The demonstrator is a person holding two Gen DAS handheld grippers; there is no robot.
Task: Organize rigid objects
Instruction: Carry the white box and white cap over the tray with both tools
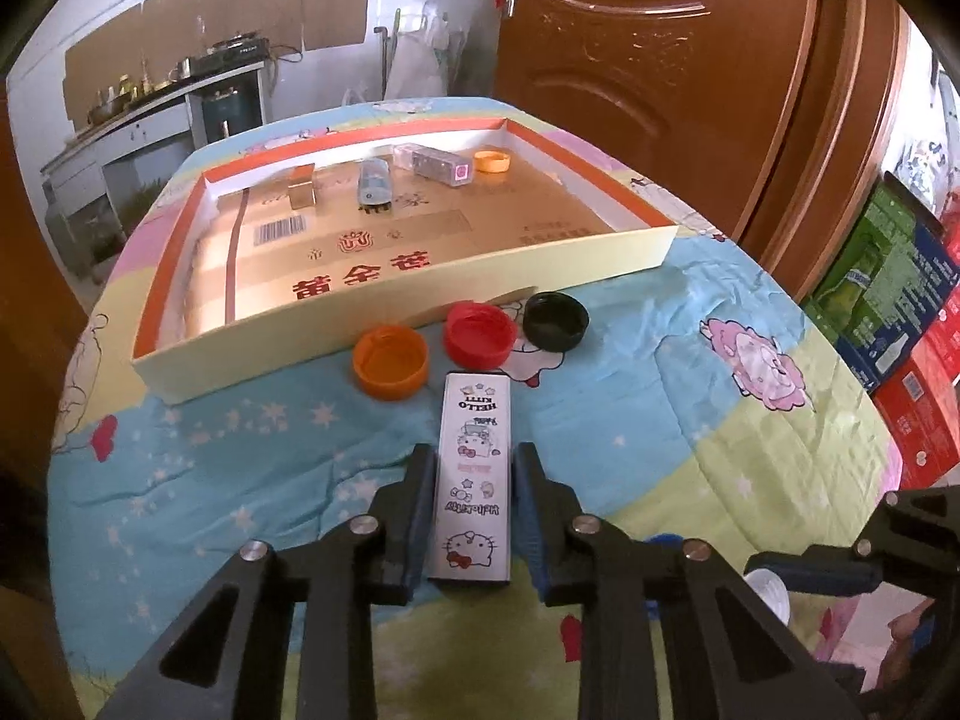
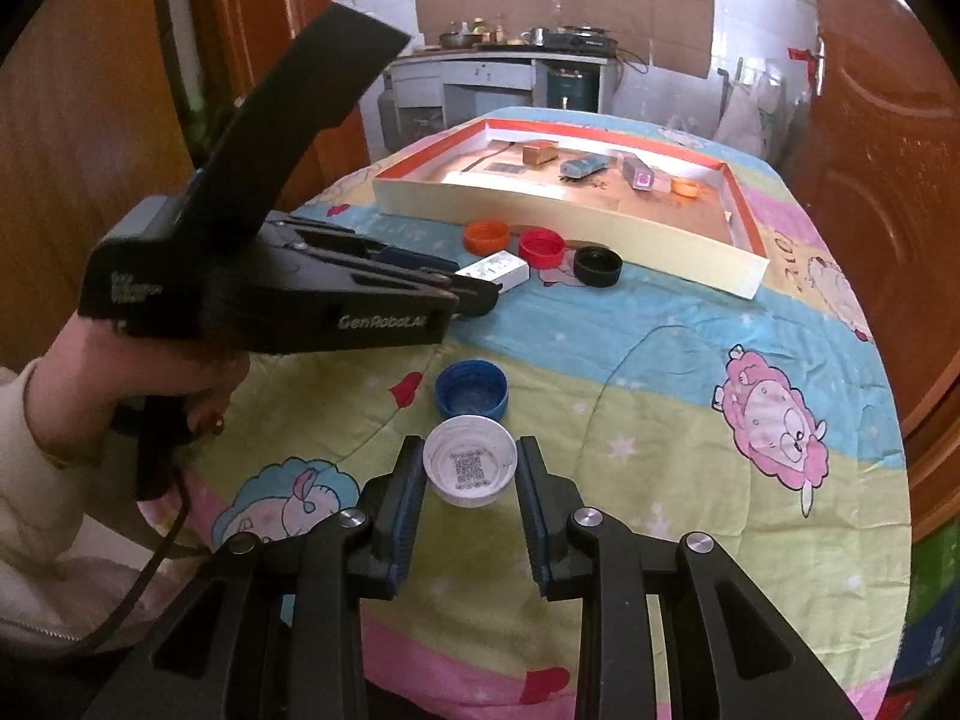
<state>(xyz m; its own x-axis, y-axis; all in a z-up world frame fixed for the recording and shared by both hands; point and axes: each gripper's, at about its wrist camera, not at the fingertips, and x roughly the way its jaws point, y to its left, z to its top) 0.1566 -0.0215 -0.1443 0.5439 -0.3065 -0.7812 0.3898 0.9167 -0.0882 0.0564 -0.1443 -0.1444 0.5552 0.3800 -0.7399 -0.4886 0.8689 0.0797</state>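
My left gripper [image 1: 474, 453] is shut on a white Hello Kitty box [image 1: 475, 480] that lies lengthwise between its fingers on the cartoon-print cloth. Just beyond the box sit an orange cap [image 1: 390, 360], a red cap [image 1: 480, 333] and a black cap [image 1: 556, 320], in front of a cream tray [image 1: 420, 300] with an orange rim. In the right wrist view, my right gripper [image 2: 471, 444] is shut on an upturned white cap [image 2: 470, 468]. A blue cap [image 2: 471, 390] rests right behind the white one.
The tray holds a brown block [image 1: 302, 189], a blue-grey toy [image 1: 373, 183], a clear case [image 1: 435, 165] and an orange cap [image 1: 492, 161]. Stacked cartons [image 1: 888, 300] and a wooden door [image 1: 660, 60] stand to the right. A person's hand [image 2: 150, 372] holds the left gripper.
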